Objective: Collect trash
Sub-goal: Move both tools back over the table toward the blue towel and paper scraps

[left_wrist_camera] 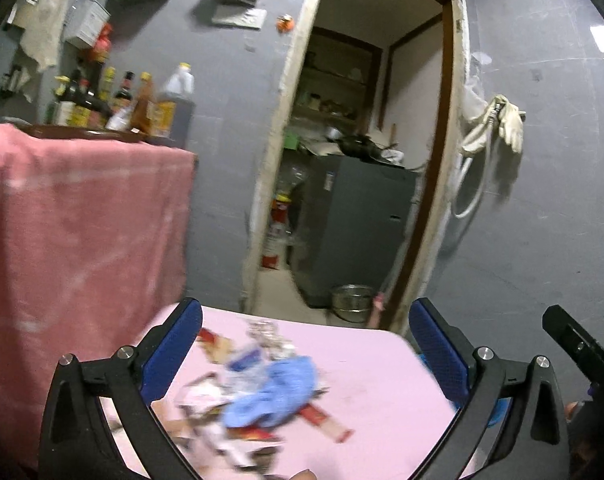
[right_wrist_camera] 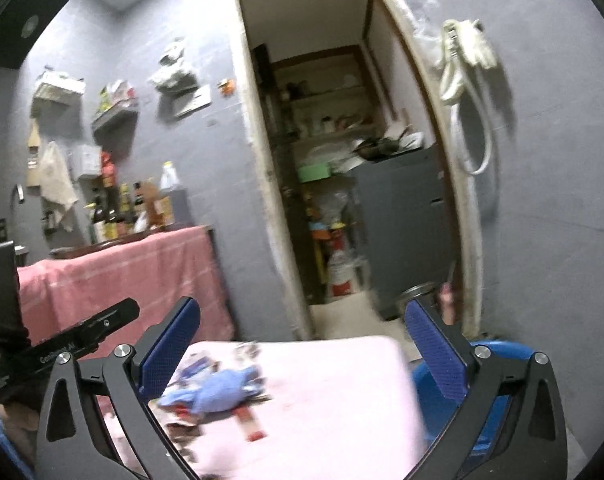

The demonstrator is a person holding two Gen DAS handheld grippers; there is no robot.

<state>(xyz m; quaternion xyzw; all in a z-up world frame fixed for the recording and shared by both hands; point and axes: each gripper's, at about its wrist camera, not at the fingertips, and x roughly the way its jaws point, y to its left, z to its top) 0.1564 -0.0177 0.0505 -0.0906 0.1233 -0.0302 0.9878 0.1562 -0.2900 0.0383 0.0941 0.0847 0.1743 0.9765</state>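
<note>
A heap of trash lies on a pale pink table top (left_wrist_camera: 366, 364): a crumpled blue cloth or glove (left_wrist_camera: 273, 392), red and white wrappers (left_wrist_camera: 322, 420) and clear plastic (left_wrist_camera: 267, 334). My left gripper (left_wrist_camera: 306, 356) is open and empty, held above the heap. In the right wrist view the same blue cloth (right_wrist_camera: 217, 394) and wrappers (right_wrist_camera: 247, 426) lie on the pink table (right_wrist_camera: 342, 392). My right gripper (right_wrist_camera: 302, 356) is open and empty above the table, right of the heap. The left gripper's body (right_wrist_camera: 61, 350) shows at the left. The frames are blurred.
A blue bin or chair (right_wrist_camera: 498, 356) stands at the table's right. A counter draped in a pink towel (left_wrist_camera: 81, 220) holds bottles (left_wrist_camera: 141, 100). An open doorway (left_wrist_camera: 358, 160) leads to a grey cabinet (left_wrist_camera: 354, 224) and a metal pot (left_wrist_camera: 352, 300). Gloves hang on the wall (left_wrist_camera: 498, 120).
</note>
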